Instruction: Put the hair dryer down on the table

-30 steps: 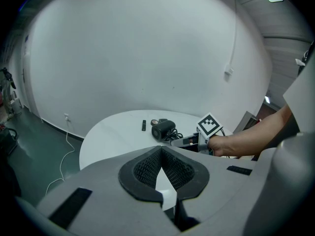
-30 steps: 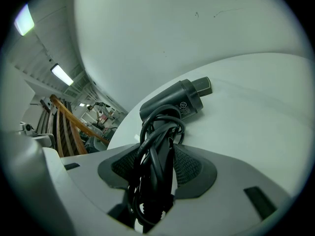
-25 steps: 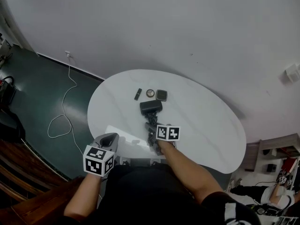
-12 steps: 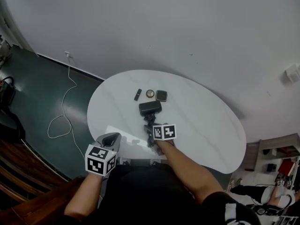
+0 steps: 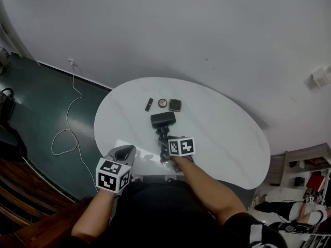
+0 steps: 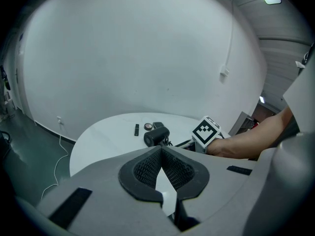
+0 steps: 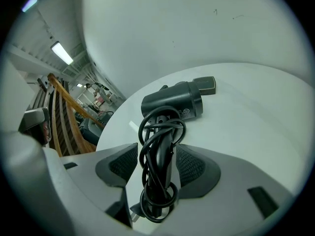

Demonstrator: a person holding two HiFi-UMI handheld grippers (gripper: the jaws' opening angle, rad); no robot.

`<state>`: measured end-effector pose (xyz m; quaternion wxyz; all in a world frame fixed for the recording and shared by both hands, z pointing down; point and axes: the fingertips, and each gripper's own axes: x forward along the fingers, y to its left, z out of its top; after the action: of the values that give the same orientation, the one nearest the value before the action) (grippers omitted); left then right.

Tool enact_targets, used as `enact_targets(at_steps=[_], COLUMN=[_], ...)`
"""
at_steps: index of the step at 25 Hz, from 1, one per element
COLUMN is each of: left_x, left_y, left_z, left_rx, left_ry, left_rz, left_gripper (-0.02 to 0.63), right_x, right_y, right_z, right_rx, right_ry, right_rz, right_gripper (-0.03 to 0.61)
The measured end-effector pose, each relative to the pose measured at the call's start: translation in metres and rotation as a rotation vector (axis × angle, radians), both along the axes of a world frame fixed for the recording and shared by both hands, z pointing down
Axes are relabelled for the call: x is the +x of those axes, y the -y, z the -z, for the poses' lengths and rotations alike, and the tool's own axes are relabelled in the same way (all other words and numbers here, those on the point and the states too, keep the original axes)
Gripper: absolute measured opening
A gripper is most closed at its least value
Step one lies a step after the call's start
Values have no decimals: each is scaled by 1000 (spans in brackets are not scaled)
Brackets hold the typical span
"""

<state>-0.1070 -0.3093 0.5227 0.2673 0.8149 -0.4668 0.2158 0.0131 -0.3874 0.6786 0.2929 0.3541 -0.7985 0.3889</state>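
Opening wider than a second ago, your right claw (image 7: 156, 163) now shows slack beside the cord-wrapped handle of the hair dryer (image 7: 172, 104). The handle lies between the pads but isn't pinched. The hair dryer rests on its side near the middle of the table (image 5: 222, 133), no longer depending on your grip, so the put-down looks essentially done. Draw the claw straight back off the handle. Your left claw (image 6: 161, 154) hangs off the table's near edge, pads together and empty.

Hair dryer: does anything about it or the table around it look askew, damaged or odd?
Nothing stands out. The hair dryer lies flat on the table, cord wound neatly round its handle, between the right gripper's opening jaws.
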Motion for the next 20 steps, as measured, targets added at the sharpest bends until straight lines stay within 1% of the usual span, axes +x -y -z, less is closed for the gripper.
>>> enact_targets(at_steps=[5,9,12,15,17,20], left_x=[5,13,20,26,30,33], left_y=[5,9,13,17,19,22], left_z=[4,9,16,28,38,50], left_rx=[10,20,36,59,83,120], left_ry=[-1,-8,-21,-49,-64,-77], left_rz=[-17,-40,-56,-73,-84,-92], left_gripper=[11,11,11,11,11,11], right_x=[9,12,16,23,28,34], right_y=[-4,-8,-14,-20,-26,-32], right_z=[26,65,100,137,160,188], right_rx=[69,146,235,325,365,385], right_ry=[21,98,161,224,275,368], right_rz=[11,19,27,22,12,-23], right_gripper=[224,221,159,36,19,9])
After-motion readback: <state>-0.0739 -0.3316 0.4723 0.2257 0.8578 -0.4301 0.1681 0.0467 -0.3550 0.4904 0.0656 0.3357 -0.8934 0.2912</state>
